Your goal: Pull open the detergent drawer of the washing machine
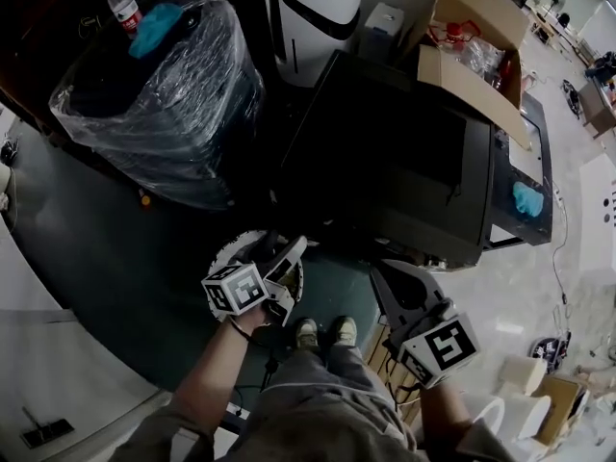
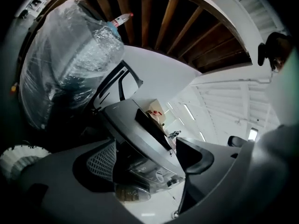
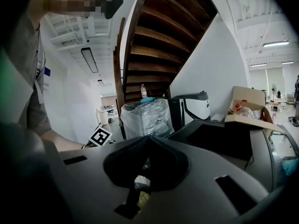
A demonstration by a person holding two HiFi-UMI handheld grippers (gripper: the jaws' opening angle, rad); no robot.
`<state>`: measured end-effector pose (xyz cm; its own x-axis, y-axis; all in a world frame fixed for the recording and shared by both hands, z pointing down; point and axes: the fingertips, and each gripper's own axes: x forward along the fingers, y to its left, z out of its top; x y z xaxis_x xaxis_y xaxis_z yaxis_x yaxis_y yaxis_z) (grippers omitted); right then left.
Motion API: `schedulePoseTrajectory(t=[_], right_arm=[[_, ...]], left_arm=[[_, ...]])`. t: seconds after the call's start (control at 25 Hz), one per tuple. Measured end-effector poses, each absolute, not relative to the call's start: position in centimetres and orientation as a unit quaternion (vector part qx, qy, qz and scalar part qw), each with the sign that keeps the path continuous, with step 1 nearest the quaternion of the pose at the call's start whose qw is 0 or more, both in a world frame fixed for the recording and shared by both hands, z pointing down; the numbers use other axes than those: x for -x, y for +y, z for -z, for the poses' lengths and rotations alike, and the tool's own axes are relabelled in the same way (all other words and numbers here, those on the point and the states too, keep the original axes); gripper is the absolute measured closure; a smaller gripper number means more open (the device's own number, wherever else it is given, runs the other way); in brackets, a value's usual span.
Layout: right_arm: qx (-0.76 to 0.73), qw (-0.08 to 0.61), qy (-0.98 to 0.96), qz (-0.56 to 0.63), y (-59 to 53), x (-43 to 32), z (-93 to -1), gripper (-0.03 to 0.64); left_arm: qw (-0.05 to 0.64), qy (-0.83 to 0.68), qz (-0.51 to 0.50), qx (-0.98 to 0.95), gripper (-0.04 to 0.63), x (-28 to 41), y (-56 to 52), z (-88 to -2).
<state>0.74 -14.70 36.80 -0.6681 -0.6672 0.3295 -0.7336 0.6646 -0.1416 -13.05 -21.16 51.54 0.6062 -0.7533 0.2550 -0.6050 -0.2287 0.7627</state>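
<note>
The dark washing machine (image 1: pixel 385 162) stands in front of me, seen from above in the head view. In the left gripper view its front control panel with a dial (image 2: pixel 156 171) shows between the jaws, seen from below. I cannot pick out the detergent drawer itself. My left gripper (image 1: pixel 284 263) hangs low before the machine's left front corner, open (image 2: pixel 149 148) and holding nothing. My right gripper (image 1: pixel 390 277) is below the machine's front edge, a little short of it. Its jaws (image 3: pixel 148 141) are shut tip to tip with nothing between them.
An open cardboard box (image 1: pixel 472 56) with bottles sits on the machine's top. A plastic-wrapped dark bin (image 1: pixel 159 94) with a water bottle (image 1: pixel 123 6) stands to the left. A blue cloth (image 1: pixel 526 198) lies on a dark-framed surface to the right. My shoes (image 1: pixel 322 332) are near the machine's front.
</note>
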Motion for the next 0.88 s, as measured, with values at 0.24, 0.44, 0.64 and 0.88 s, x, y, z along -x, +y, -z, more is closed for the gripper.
schedulePoseTrajectory(t=[0.24, 0.44, 0.64, 0.88], right_arm=[[-0.366, 0.139, -0.909, -0.143, -17.1, -0.3, -39.8, 0.586], [-0.355, 0.151, -0.91, -0.151, -18.4, -0.3, -42.4, 0.586], [-0.347, 0.162, -0.91, -0.161, -19.4, -0.5, -45.0, 0.586], [-0.347, 0.165, -0.907, -0.172, -20.4, -0.9, -47.0, 0.586]], left_arm=[[0.479, -0.442, 0.124, -0.749, 0.192, 12.8, -23.7, -55.0], [0.505, -0.44, 0.154, -0.727, 0.189, 12.5, -25.7, -58.1], [0.529, -0.436, 0.188, -0.703, 0.184, 12.1, -27.0, -60.9], [0.543, -0.417, 0.244, -0.687, 0.178, 11.8, -28.1, -62.3]])
